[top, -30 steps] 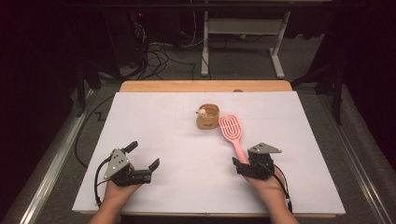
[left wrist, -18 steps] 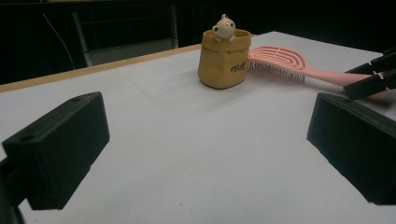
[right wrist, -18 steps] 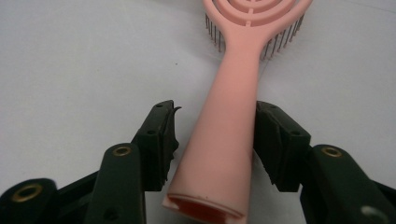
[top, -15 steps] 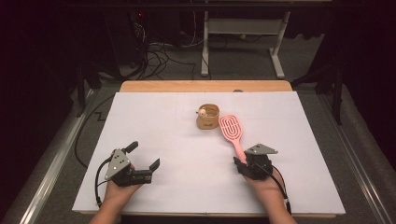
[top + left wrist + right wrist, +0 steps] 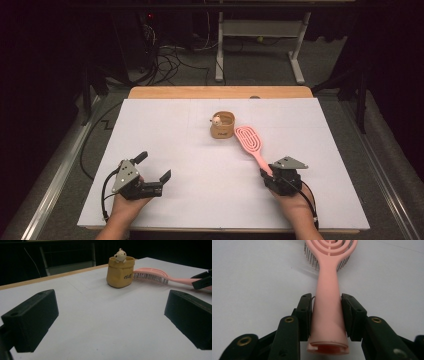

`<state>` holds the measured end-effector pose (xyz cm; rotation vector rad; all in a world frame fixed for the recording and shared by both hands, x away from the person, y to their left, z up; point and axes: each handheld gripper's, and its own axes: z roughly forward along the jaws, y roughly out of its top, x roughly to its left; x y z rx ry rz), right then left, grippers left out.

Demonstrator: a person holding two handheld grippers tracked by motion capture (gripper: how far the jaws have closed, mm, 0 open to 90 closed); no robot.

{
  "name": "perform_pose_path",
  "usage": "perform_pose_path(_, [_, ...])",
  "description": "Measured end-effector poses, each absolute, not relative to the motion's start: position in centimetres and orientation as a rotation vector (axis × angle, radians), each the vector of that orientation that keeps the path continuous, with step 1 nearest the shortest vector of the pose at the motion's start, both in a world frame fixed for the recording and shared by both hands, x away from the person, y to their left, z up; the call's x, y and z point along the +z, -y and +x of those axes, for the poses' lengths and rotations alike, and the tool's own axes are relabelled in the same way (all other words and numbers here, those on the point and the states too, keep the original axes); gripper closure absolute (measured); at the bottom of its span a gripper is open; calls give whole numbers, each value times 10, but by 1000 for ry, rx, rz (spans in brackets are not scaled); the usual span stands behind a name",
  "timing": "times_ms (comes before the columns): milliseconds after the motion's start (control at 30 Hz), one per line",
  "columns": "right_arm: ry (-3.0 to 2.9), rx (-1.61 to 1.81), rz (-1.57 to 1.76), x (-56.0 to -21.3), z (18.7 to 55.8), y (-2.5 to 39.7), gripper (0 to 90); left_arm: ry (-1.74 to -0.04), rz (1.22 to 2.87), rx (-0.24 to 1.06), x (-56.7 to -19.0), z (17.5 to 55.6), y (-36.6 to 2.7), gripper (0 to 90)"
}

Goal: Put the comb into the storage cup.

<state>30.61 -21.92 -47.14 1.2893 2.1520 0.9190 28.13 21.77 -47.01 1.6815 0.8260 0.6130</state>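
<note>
Hairbrush (image 5: 252,145): salmon pink all over, head moulded in concentric open loops, bristles darker with a grey-pink cast. Pot (image 5: 222,127): mustard yellow-tan, dark lettering printed on its side, unreadable. Figurine (image 5: 217,120) in the pot: pale cream with small dark eye dots. Right gripper (image 5: 266,174): black fingers (image 5: 305,312), brass-coloured rivets on the black linkage, grey plate on top. Left gripper (image 5: 153,168): matte black fingers (image 5: 33,317), grey plate, black cable. Table (image 5: 165,135): plain white sheet, faint grey grid lines, light wood edge along the far side. Floor (image 5: 320,55): grey carpet.
</note>
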Motion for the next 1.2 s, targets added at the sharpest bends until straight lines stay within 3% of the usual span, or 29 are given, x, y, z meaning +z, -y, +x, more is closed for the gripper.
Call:
perform_pose_path(933, [-2207,955,1235,-474,252,272,628,-839,1700,570,-472,287,-220,0])
perform_pose_path(1167, [-2192,1075,1232,-472,256,276,401,-846,1703,557,-472,288,-221,0])
perform_pose_path(1200, [-2192,1075,1232,-472,256,276,401,-846,1703,557,-472,288,-221,0])
